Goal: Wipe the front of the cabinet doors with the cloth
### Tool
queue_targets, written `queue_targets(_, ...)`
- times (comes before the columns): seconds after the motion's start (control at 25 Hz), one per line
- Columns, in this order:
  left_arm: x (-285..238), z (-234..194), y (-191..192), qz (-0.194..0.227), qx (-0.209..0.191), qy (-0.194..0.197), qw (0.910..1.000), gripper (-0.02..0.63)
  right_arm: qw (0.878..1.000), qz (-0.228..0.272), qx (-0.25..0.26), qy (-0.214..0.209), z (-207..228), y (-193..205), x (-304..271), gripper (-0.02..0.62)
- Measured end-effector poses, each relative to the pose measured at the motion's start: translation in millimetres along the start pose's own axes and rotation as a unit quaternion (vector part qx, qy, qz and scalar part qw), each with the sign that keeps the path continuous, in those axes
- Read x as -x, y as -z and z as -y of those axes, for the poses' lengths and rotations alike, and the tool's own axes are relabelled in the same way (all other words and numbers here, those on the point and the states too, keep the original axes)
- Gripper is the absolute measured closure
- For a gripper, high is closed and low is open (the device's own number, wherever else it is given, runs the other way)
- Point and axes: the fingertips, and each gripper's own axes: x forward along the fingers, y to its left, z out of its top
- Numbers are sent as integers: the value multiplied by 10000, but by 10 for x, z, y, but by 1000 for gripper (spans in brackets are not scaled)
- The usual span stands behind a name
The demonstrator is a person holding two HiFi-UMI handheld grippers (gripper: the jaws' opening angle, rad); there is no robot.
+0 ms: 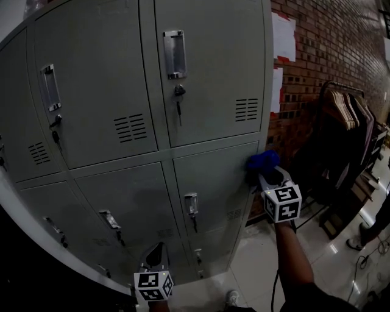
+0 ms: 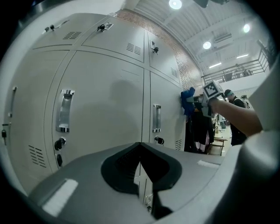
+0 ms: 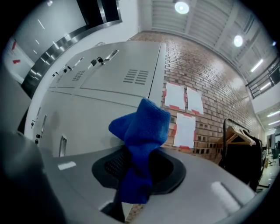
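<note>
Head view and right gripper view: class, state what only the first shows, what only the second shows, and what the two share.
Only the head view shows the left gripper held low, the marker cube on the right gripper, and the person's forearm behind it. Only the right gripper view shows the ceiling lights and, close up, the jaws shut on the blue cloth. Both show that cloth, the grey cabinet doors, the brick wall with paper sheets on it, and the clothes rack.
</note>
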Motion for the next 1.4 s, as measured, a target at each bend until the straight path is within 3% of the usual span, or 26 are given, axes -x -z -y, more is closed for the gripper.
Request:
queue_targets(0.32,64,-59,89,-64,61,-30,10000,592,9996,-59,-269,-12,-217,112,-142,486)
queue_targets(0.72,115,-127,40,32,79,1,10000,592,9964,25,-211,-816,-1105,-94,-172,486)
queue_targets(1.08,332,-352,-13,135,114,-203,9996,591,9842,242,-367,-1715,-2111,-398,-190,488)
queue_targets(1.28,396,-398,-27,168,126,-279,9994,592,9764,260,-366,-2111,-2439,-455,-178,488)
queue_targets(1.4,391,-394,-36,163,109,-280,9994,592,9767,359,-423,-2075,-2333,-437,-122,486)
